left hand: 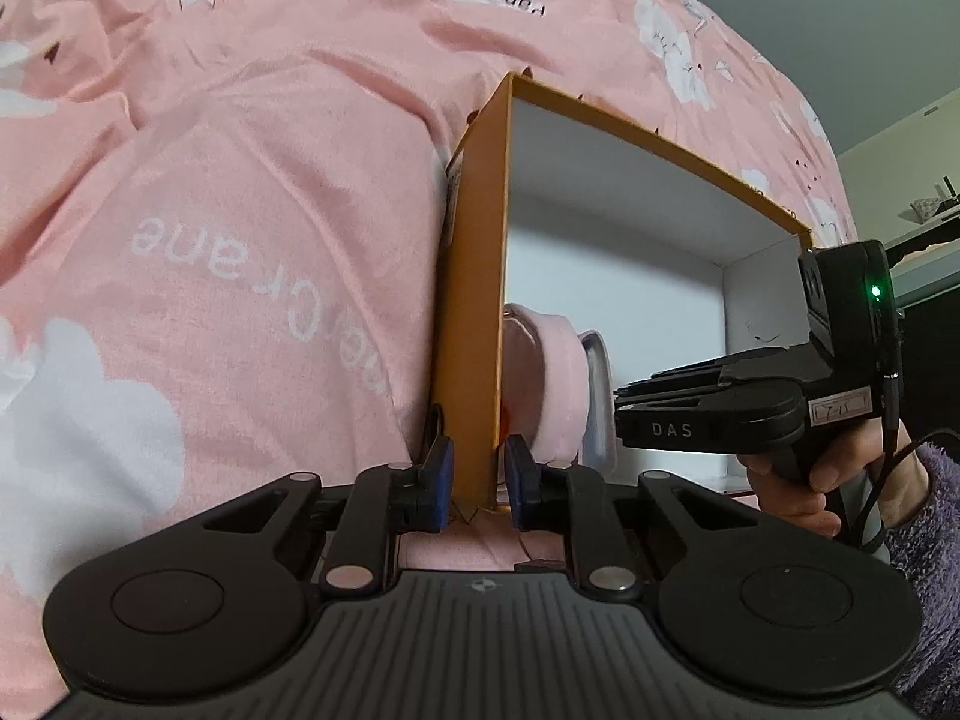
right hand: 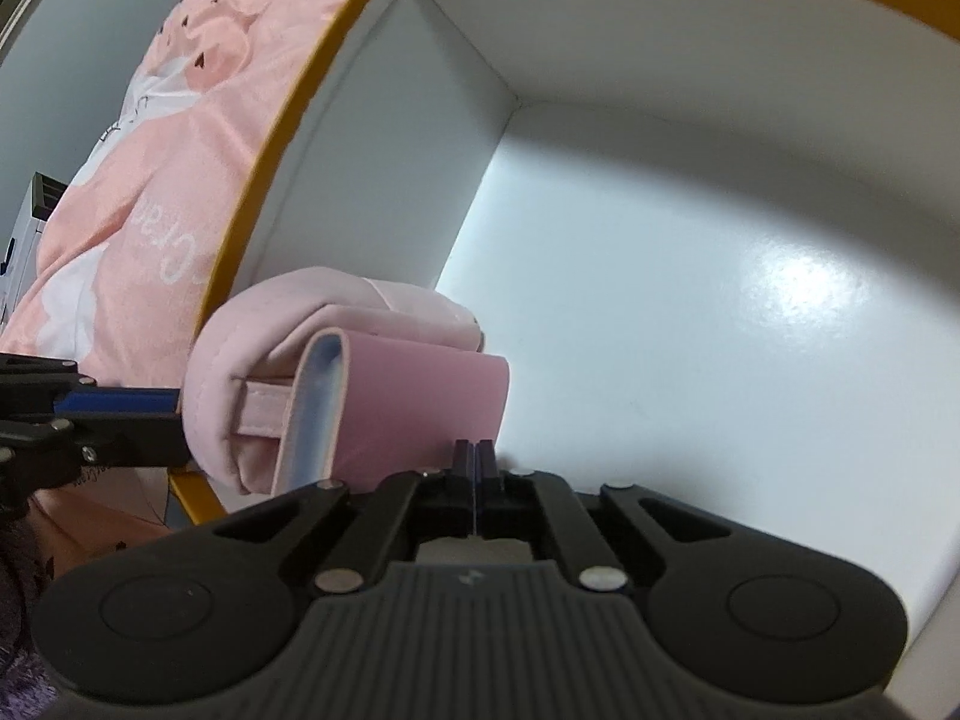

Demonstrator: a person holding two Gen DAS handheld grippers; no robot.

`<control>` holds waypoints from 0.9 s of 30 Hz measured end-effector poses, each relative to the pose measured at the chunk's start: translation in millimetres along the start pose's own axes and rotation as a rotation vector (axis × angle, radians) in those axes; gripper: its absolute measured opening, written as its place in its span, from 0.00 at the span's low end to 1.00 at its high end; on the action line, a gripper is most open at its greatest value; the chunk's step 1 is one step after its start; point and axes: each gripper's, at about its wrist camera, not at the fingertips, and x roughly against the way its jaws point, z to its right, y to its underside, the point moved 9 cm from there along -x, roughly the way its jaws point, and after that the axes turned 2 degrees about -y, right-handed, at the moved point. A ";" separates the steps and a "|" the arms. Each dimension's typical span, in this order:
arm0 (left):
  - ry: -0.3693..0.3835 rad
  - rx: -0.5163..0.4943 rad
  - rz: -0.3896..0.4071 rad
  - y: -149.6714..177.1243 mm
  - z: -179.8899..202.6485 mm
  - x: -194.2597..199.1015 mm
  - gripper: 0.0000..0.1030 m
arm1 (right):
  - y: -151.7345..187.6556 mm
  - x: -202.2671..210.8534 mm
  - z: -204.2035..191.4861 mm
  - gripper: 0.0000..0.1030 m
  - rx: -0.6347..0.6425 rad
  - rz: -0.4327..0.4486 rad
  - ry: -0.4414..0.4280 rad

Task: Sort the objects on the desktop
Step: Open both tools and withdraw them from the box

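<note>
So your left claw (left hand: 477, 474) is clamping the near wall of the orange box (left hand: 474, 276), one blue pad (left hand: 438, 468) outside the wall and the other inside, both looking pressed up against the cardboard. The box is sitting on a bed, on a pink duvet (left hand: 240, 180) printed with white clouds and "PaperCrane" lettering, and its white inside is facing you.

Your right claw (right hand: 475, 459) is reaching into the box over the opposite side, and its fingers are sitting closed against each other with nothing I can see between them. In the left wrist view you're seeing that same right claw (left hand: 624, 405) coming in from the right, with your hand (left hand: 798, 480) wrapped around its handle and a fuzzy purple sleeve (left hand: 924, 516) behind it.

The pink pouch (right hand: 360, 378), a soft folded thing with a strap, is lying inside the box, tucked against the wall your left claw is holding and near that corner of the box floor. Your right claw's tips are hovering just beside the pouch's smooth pink flap. The rest of the white box floor (right hand: 720, 312) is catching a glare.
</note>
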 end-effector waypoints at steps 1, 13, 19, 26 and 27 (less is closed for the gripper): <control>-0.002 -0.006 0.011 0.9 2.1 4.0 0.20 | 0.6 5.1 -1.1 0.02 0.013 0.018 0.009; -0.063 -0.146 0.284 27.3 51.6 65.8 0.20 | 50.8 123.2 -36.1 0.05 0.140 0.408 0.023; -0.146 -0.282 0.399 59.5 77.2 83.9 0.20 | 108.3 153.2 -51.9 0.12 0.181 0.564 0.014; -0.156 -0.312 0.287 111.0 85.7 64.1 0.20 | 168.1 121.0 -52.5 0.14 0.127 0.478 0.086; -0.163 -0.309 0.266 118.5 84.8 58.2 0.20 | 173.1 115.6 -52.5 0.14 0.122 0.463 0.094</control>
